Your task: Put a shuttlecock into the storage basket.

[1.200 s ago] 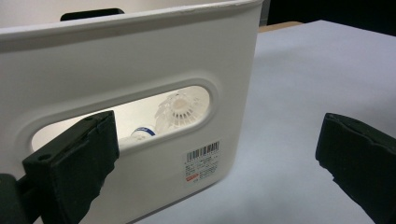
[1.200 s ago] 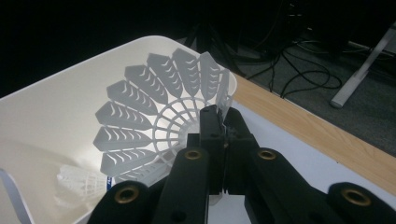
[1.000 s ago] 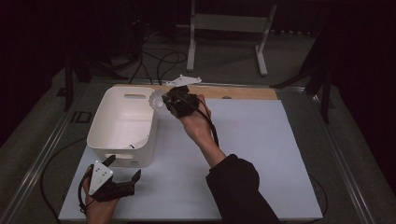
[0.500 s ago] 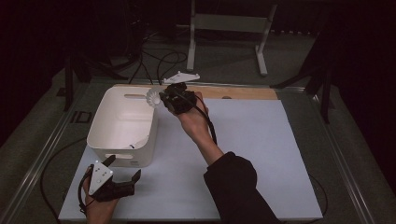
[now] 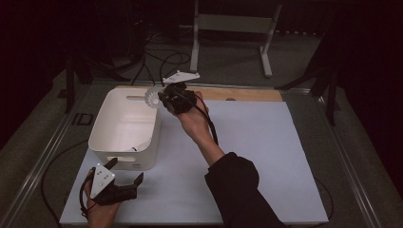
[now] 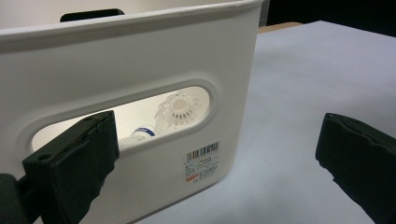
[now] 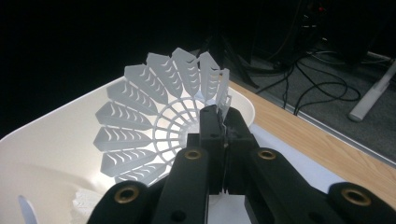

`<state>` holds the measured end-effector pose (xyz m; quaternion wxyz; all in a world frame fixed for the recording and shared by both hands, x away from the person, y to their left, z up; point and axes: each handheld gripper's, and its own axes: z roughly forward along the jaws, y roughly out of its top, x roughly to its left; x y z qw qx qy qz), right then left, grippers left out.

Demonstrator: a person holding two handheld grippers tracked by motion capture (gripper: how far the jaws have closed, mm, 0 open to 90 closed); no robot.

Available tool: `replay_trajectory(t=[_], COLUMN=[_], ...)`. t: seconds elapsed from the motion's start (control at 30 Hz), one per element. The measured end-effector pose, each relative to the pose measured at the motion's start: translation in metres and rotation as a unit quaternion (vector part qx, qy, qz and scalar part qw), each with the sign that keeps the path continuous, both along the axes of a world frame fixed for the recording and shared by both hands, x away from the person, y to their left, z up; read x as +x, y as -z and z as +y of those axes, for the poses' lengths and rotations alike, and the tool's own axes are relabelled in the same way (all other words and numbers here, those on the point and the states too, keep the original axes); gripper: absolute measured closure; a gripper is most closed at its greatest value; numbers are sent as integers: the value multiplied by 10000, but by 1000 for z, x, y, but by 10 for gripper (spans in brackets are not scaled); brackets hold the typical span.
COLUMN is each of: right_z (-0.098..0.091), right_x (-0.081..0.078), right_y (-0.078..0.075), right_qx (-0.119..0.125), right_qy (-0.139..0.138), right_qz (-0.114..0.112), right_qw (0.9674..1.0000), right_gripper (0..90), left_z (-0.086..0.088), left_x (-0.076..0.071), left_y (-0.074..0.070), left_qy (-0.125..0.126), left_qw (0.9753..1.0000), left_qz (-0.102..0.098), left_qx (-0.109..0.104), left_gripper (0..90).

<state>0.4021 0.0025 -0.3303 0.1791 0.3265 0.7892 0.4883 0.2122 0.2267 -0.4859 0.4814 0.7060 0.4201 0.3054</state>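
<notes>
The right gripper (image 7: 223, 128) pinches a white shuttlecock (image 7: 149, 123) by its skirt edge over the far rim of the white bin (image 5: 124, 142), apparently to drop it beside another shuttlecock (image 6: 180, 108) inside. The left gripper (image 5: 124, 176) rests just in front of the bin, jaws wide and empty.

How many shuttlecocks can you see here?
2: one shuttlecock pinched by its skirt in the right gripper over the white bin, another lying inside. More may be hidden there.

A bin (image 5: 124, 142) is placed at the left of the surface (image 5: 266, 156). One shuttlecock (image 6: 180, 108) lies inside it; another shuttlecock (image 5: 153, 97) is held above its far right corner.
</notes>
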Motion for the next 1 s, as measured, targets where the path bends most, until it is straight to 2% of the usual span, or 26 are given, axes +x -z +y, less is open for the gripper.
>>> replay_trajectory(t=[0.5,1.0], right_z=[9,22], right_x=[3,2], right_y=[1,6], right_qx=[-45,-39], right_qy=[-52,-165], right_qz=[-66,14], right_qw=[10000,9999], right_gripper=[888,886], left_z=[0,0], left_x=[0,0], left_y=[0,0], left_qy=[-6,2], left_qw=[10000,10000], left_qz=[0,-1], left_qx=[-1,-5], left_gripper=[0,0])
